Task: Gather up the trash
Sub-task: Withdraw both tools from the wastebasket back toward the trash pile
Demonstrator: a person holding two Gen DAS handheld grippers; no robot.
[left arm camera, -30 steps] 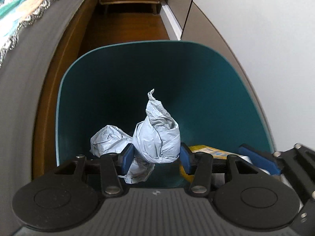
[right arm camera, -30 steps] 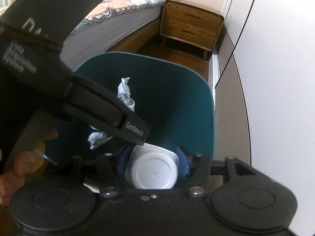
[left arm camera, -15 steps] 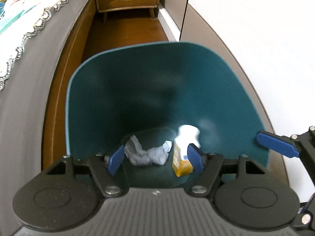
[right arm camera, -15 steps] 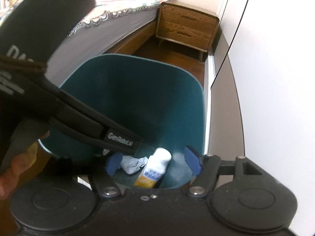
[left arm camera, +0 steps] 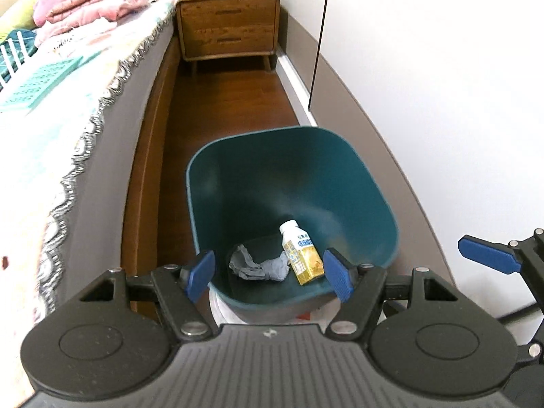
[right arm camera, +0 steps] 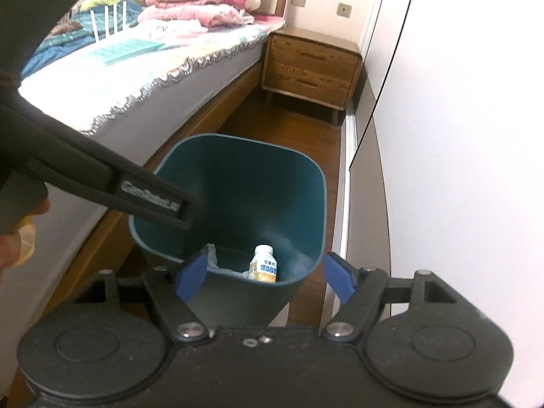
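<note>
A deep teal plastic waste bin with rounded corners and smooth, matt inner walls stands on the dark brown wooden floor, between the wooden bed frame and the white wardrobe door. On its bottom lie two pieces of trash: a crumpled grey wad of thin plastic wrapping, creased and irregular, and just beside it a small yellow-and-white drink bottle with a white cap, tipped on its side.

The left hand-held gripper hovers above the near rim of the bin, its flat blue pads spread apart with nothing between them; its jaws have just been opening. The right hand-held gripper likewise stands released and empty, blue pads wide on either side of the bin's near wall; its jaws have just been opening further. Both black bodies are ribbed or speckled hard plastic with round pivot discs.

Behind the bin stands a two-drawer nightstand of warm grained wood on short legs. The bed carries a pale quilt with a scalloped lace fringe and rumpled pink bedding.
</note>
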